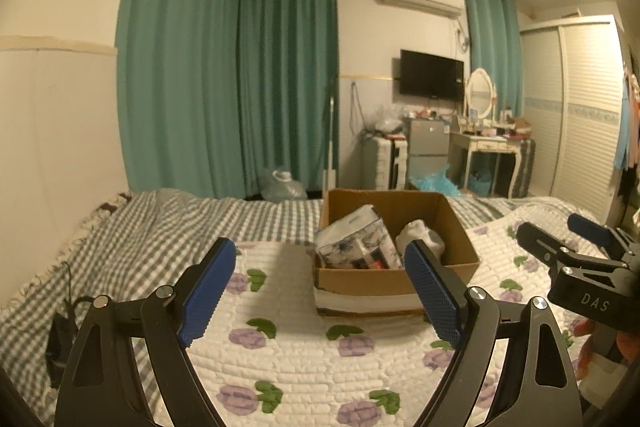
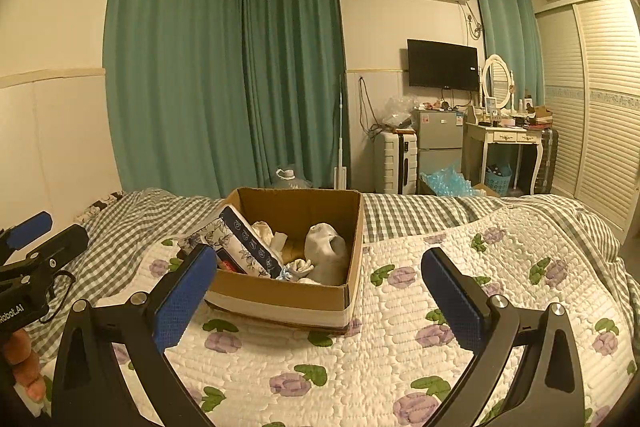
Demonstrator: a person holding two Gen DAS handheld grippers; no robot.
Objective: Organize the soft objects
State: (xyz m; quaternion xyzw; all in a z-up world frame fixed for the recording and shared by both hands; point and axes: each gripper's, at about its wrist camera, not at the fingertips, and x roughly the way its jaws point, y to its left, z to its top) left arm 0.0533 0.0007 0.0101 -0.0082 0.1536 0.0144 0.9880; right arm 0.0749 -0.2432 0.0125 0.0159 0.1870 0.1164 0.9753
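A brown cardboard box (image 1: 460, 227) stands on the white floral quilt (image 1: 288, 355) of a bed. It holds a floral-wrapped pack (image 1: 352, 243) and a white soft bundle (image 1: 420, 235). In the right wrist view the box (image 2: 296, 299) holds the floral pack (image 2: 244, 247), grey-white socks (image 2: 328, 251) and small soft items. My left gripper (image 1: 320, 291) is open and empty, short of the box. My right gripper (image 2: 320, 295) is open and empty, just in front of the box. Each gripper shows at the other view's edge.
A grey checked blanket (image 1: 132, 239) covers the bed's left and far side. Teal curtains (image 2: 224, 75), a suitcase (image 2: 396, 159), a small fridge (image 2: 440, 139), a dressing table (image 2: 504, 143) and a wardrobe (image 2: 600, 99) stand beyond the bed. A black cable (image 1: 60, 331) lies at left.
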